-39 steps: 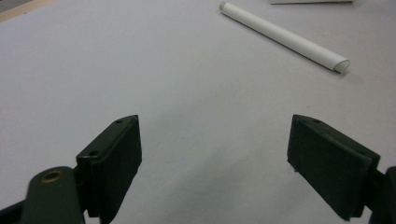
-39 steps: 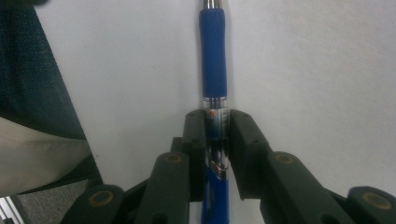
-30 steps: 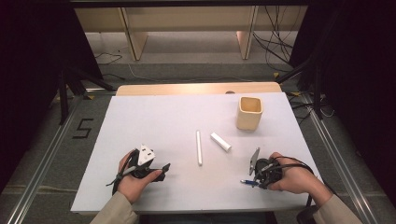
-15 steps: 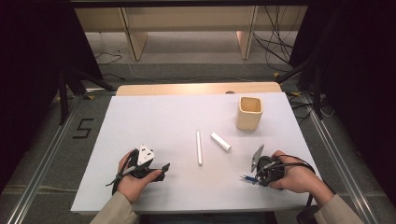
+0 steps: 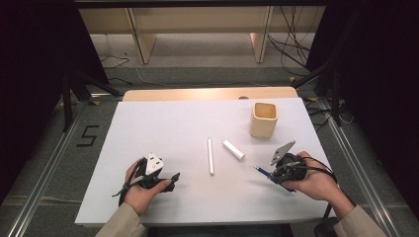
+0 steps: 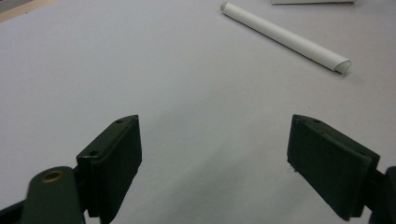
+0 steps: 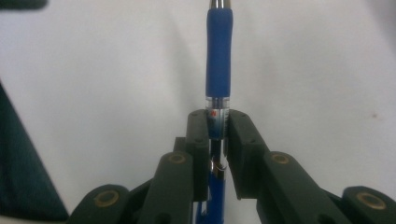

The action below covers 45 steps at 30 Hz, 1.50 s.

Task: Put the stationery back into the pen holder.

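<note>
The pen [image 7: 218,70] sits pinched in the right tool [image 5: 276,174], tilted slightly lower than before; left tool [image 5: 170,178] spread, idle.

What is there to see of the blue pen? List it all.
The blue pen has a matte blue, rubbery-looking grip sleeve, a clear barrel section with a small red mark, and a silvery metal end beyond the grip. The right claw is shut on its clear barrel, one jaw on each side. In the high view it juts from the claw toward the table's middle, low over the white sheet; whether it touches the sheet is unclear.
</note>
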Tool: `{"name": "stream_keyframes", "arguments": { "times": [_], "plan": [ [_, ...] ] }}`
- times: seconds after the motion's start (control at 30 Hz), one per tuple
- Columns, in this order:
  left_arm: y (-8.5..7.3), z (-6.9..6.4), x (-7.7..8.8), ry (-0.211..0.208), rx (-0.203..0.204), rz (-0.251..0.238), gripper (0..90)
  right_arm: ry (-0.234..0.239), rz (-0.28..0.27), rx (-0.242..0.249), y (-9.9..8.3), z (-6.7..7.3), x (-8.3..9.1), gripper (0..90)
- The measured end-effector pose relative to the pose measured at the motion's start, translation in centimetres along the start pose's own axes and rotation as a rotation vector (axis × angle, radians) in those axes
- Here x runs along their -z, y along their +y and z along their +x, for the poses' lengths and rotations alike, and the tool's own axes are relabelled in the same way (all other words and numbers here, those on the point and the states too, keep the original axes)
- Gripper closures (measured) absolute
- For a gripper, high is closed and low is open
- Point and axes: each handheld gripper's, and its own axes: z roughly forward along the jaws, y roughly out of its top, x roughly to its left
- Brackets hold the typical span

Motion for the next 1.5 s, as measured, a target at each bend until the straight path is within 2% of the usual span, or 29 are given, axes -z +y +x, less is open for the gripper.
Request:
{"name": "stream_keyframes", "arguments": {
  "times": [0.13, 0.33, 0.43, 0.67, 0.87, 1.1, 1.37, 1.5],
  "plan": [
    [0.0, 0.0, 0.0, 0.002, -0.001, -0.002, 17.7, -0.026, -0.094, -0.079, -0.1, -0.6, 0.2, 79.6],
    [0.0, 0.0, 0.0, 0.002, 0.002, -0.002, 17.7, -0.087, -0.257, -0.239, -0.6, -1.6, 0.6, 79.6],
    [0.0, 0.0, 0.0, 0.001, 0.001, -0.001, 17.7, -0.115, -0.330, -0.304, -0.9, -2.1, 0.8, 79.6],
    [0.0, 0.0, 0.0, 0.000, -0.004, 0.006, 17.8, -0.176, -0.486, -0.420, -1.6, -2.9, 1.3, 79.6],
    [0.0, -0.1, -0.1, 0.000, -0.004, 0.003, 17.9, -0.210, -0.573, -0.490, -1.9, -3.4, 1.6, 79.6],
    [0.0, -0.1, -0.1, -0.001, -0.001, 0.002, 17.8, -0.237, -0.661, -0.516, -1.7, -3.8, 2.1, 79.6],
    [0.0, -0.2, -0.1, -0.003, -0.001, 0.000, 17.9, -0.277, -0.733, -0.554, -0.6, -4.6, 2.8, 79.6],
    [0.0, -0.1, -0.1, -0.002, 0.001, 0.001, 17.9, -0.293, -0.758, -0.557, 0.0, -5.0, 3.0, 79.6]
  ]
}}
